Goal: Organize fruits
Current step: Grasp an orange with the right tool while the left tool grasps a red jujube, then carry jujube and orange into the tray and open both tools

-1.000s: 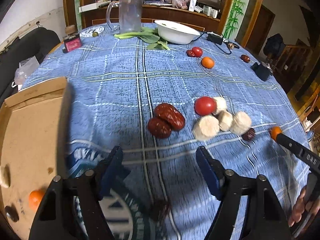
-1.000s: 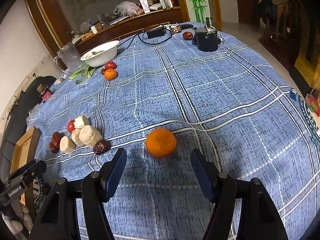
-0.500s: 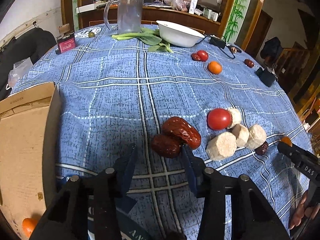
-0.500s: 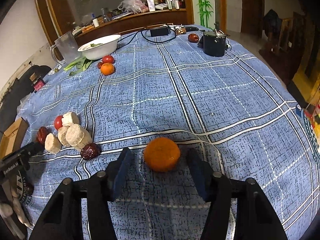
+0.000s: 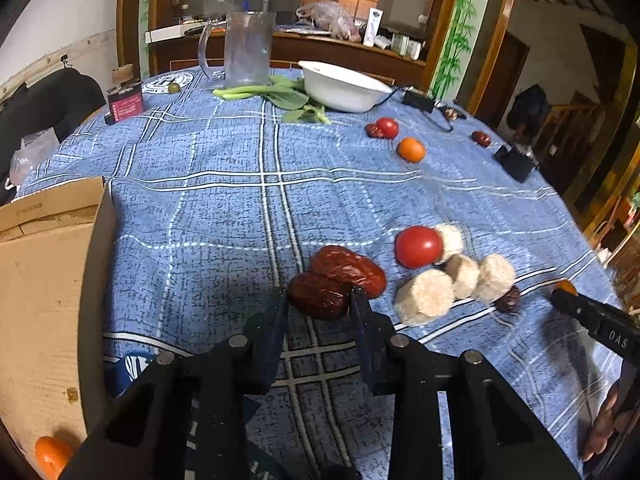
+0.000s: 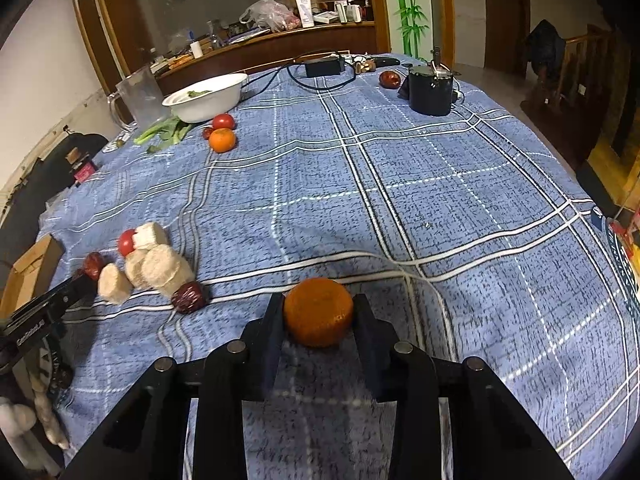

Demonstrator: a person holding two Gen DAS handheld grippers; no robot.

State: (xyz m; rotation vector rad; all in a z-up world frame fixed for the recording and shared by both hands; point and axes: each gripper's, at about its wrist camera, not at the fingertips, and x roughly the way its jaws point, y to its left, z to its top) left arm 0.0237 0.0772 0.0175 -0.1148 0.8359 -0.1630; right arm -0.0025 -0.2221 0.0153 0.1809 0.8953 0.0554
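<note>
Blue checked cloth [image 5: 224,200] covers the table. Nearest, the left gripper [image 5: 319,300] has just closed on a date [image 5: 318,295]; the right gripper [image 6: 318,308] likewise clamps an orange [image 6: 318,312]. Only the left view shows the box [image 5: 44,300]; only the right, a far black pot [image 6: 430,90].

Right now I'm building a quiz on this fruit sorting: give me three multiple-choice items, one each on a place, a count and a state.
1. Where is the white bowl? A beside the greens B in the box C on the floor
2. How many dates lie at the left gripper? A one B two C five
3. The right gripper is: A empty B on a tomato C closed on the orange

A: bowl touches the greens. B: two dates together. C: both fingers press the orange.
</note>
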